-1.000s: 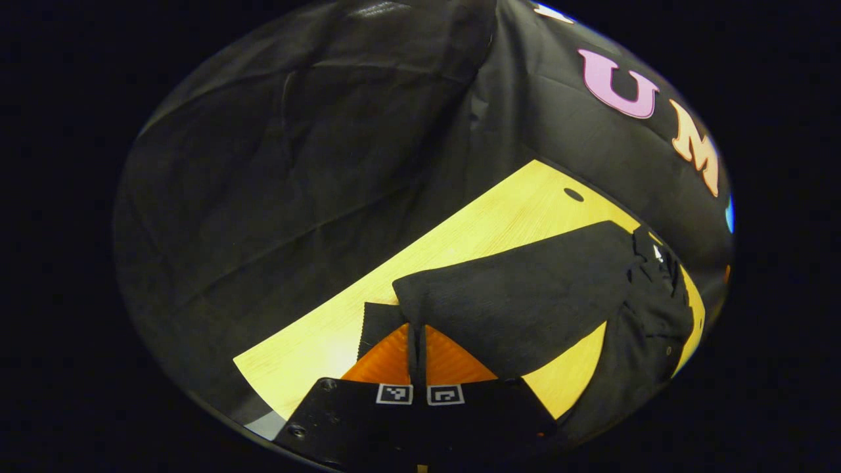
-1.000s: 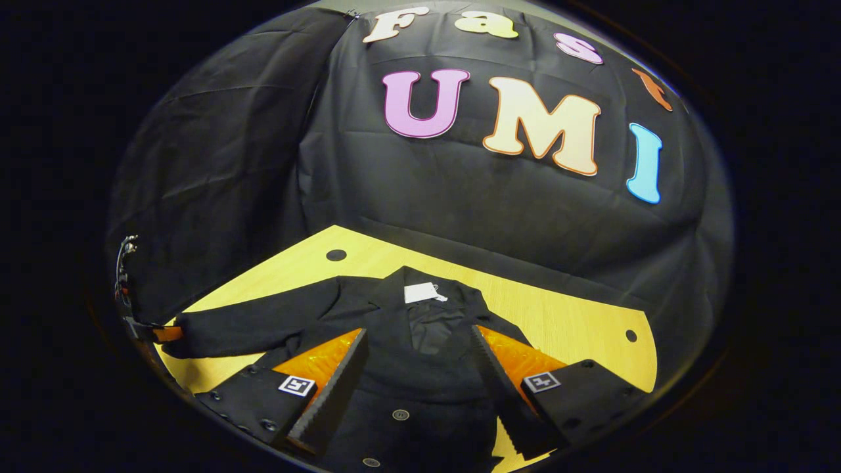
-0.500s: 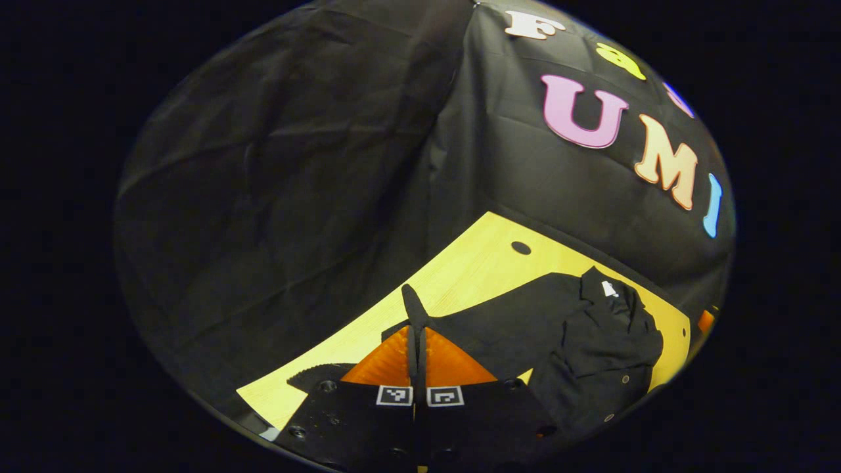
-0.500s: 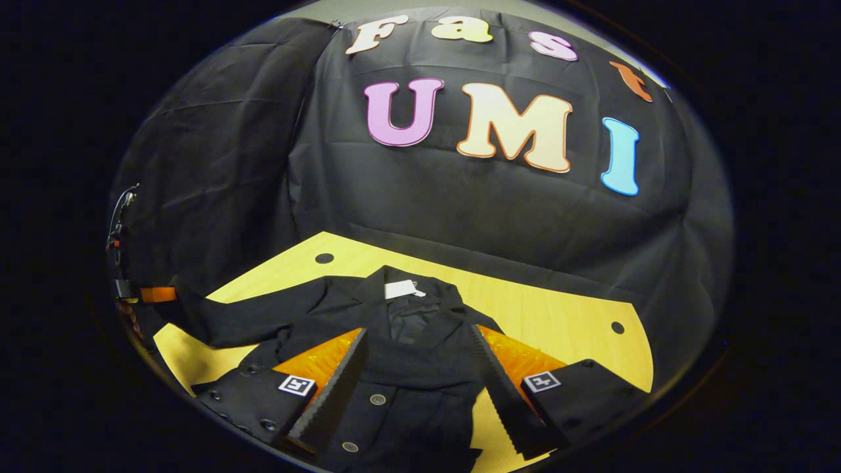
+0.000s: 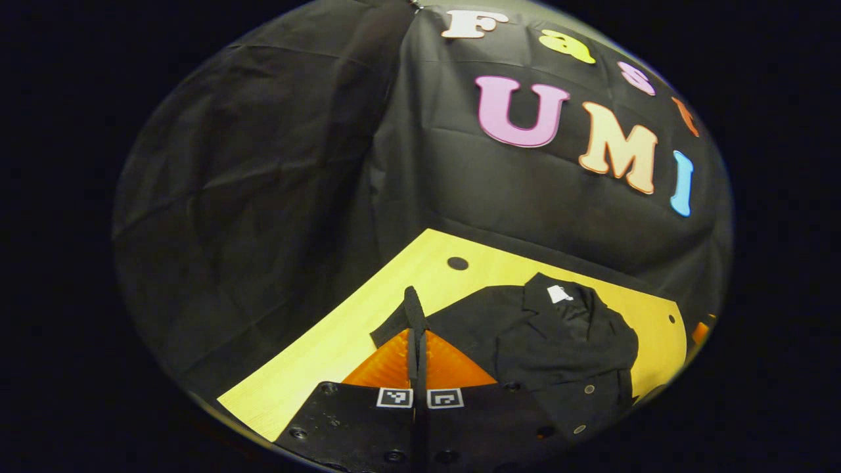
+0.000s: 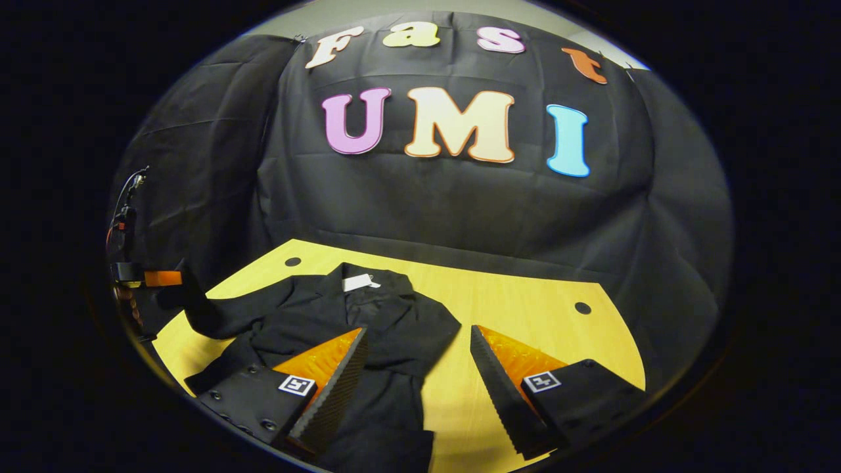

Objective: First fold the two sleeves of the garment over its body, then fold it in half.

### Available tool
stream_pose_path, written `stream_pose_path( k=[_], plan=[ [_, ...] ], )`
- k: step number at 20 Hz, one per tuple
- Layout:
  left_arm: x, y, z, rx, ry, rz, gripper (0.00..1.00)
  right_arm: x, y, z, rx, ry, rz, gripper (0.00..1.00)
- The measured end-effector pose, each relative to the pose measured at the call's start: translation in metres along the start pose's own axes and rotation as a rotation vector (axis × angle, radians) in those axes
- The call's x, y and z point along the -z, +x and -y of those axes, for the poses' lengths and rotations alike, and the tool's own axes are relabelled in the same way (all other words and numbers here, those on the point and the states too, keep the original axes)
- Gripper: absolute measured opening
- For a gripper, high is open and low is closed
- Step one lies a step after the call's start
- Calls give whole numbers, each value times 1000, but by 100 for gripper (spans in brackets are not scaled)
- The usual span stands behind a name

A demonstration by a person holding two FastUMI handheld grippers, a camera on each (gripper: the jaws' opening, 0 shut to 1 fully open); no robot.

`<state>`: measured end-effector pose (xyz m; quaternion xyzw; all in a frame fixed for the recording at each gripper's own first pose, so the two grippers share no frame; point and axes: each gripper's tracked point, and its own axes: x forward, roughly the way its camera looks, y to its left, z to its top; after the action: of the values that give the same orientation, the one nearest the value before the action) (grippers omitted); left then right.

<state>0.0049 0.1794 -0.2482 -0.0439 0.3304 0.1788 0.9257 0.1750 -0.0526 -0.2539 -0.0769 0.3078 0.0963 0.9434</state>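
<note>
A black buttoned jacket (image 6: 355, 322) with a white neck label (image 6: 360, 282) lies on the yellow wooden table (image 6: 525, 309). In the left gripper view the jacket (image 5: 558, 335) lies to the right, and its sleeve cuff (image 5: 410, 312) rises between the orange fingers of my left gripper (image 5: 416, 328), which is shut on it and holds it above the table. The right gripper view shows that left gripper (image 6: 164, 278) far left with the sleeve (image 6: 217, 315) hanging from it. My right gripper (image 6: 420, 341) hovers open over the jacket's right edge, holding nothing.
The yellow table (image 5: 341, 341) has small round holes (image 6: 582, 307) near its back corners. Black cloth walls close in behind and to the left. Bare tabletop lies to the right of the jacket in the right gripper view.
My left gripper has lifted the sleeve cuff and swung right toward the jacket's body. The right gripper has drifted right, so the jacket now sits left of its fingers.
</note>
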Motion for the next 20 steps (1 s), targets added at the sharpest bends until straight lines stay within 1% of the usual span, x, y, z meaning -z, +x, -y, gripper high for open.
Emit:
stream_pose_path(
  k=[1, 5, 9, 13, 14, 16, 20],
  plan=[
    [-3, 2, 13, 16, 16, 4, 0, 2, -4, 7, 6, 13, 8, 100],
    [-15, 5, 71, 101, 70, 30, 0, 9, -18, 34, 40, 57, 20, 99],
    [-19, 8, 130, 187, 123, 39, 0, 16, -35, 56, 75, 88, 31, 99],
    [-16, 11, 183, 262, 182, 39, 0, 25, -50, 79, 110, 114, 29, 100],
    [-13, 11, 195, 278, 191, 36, 0, 27, -54, 85, 118, 121, 29, 99],
    [-8, 14, 217, 304, 205, 23, 0, 34, -62, 97, 137, 128, 28, 100],
    [6, 19, 259, 353, 234, -3, 0, 48, -78, 120, 174, 151, 14, 99]
  ],
)
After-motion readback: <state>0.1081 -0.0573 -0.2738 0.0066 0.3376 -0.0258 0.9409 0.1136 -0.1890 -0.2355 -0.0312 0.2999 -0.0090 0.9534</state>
